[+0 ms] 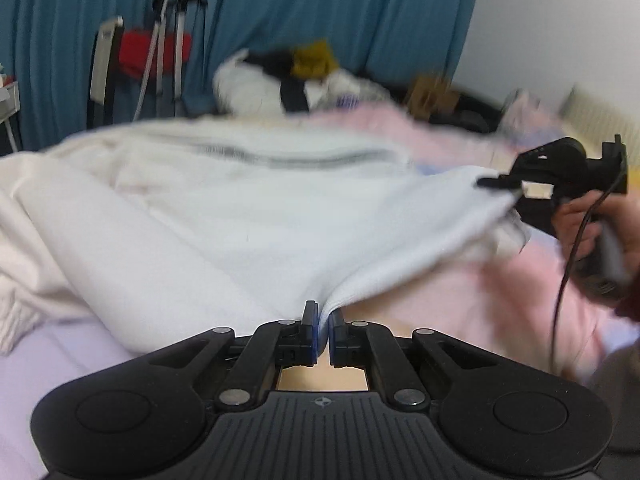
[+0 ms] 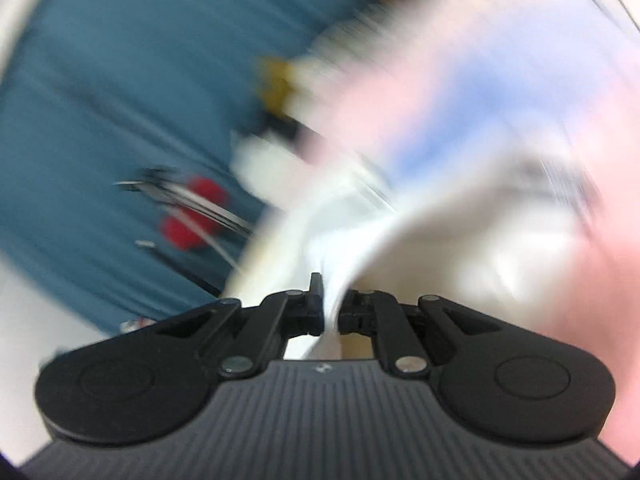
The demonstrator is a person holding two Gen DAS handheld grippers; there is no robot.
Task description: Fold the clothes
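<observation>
Between the left gripper (image 1: 323, 320) and right gripper (image 1: 516, 194), a white garment (image 1: 224, 216) hangs stretched. Each pinches its edge. Folding appears midway; flattening remains.

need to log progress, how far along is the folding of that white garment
Done: both grippers have hold of the white garment, the left gripper and right gripper each shut on an edge. In hand: that edge is lifted off the pink bedding. Left: no finished fold shows; the clothes pile waits.
</observation>
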